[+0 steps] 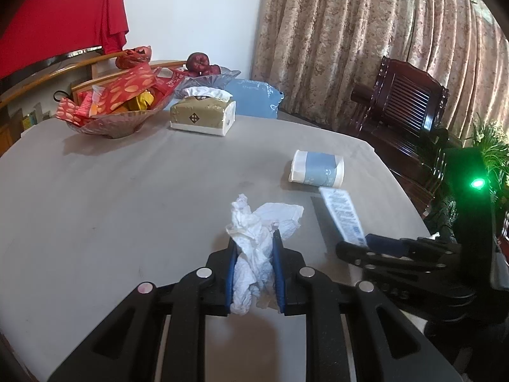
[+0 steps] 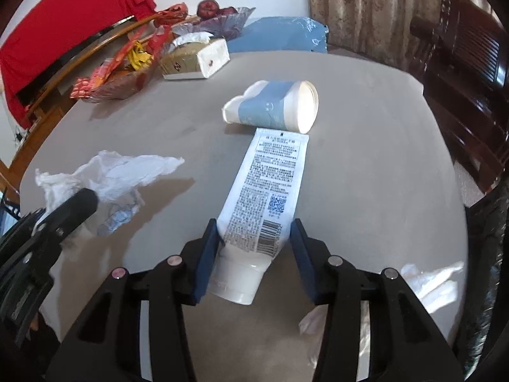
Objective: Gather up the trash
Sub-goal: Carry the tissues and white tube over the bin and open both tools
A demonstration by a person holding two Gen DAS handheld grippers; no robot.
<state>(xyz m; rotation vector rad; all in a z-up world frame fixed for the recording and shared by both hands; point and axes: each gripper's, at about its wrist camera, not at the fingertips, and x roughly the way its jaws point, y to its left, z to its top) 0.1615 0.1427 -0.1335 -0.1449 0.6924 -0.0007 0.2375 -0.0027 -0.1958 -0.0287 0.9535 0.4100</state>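
Left tongs: our left gripper (image 1: 254, 254) has its blue pads pinched narrow on a crumpled white paper tissue (image 1: 254, 242); the wad bulges out ahead of the tips, just above the table.
Right tongs: our right gripper (image 2: 256, 248) stands part open around the neck end of a squeezed white plastic tube (image 2: 264, 187) with black print. The left pad touches the tube's edge; the right pad shows a gap, so we read no grip yet.
Tube position: lying flat on the grey tablecloth (image 2: 366, 191), crimped end touching a crushed blue-and-white paper cup (image 2: 273, 105) on its side.
Step in hand, as we judge it: closing on the tube.
How to do it well: we would centre the pads on the firm shoulder near the cap, not the flat soft body, close squarely, then lift without dragging the cup.
Still to collect: the cup, and a thin white plastic scrap (image 2: 426, 277) at the table's near right edge.
Writing: dense small print, a barcode and a blue QR code on the tube; none legible to us. No brand readable.
Further out: a beige tissue box (image 1: 203, 114) and a glass bowl of red-wrapped snacks (image 1: 111, 108).
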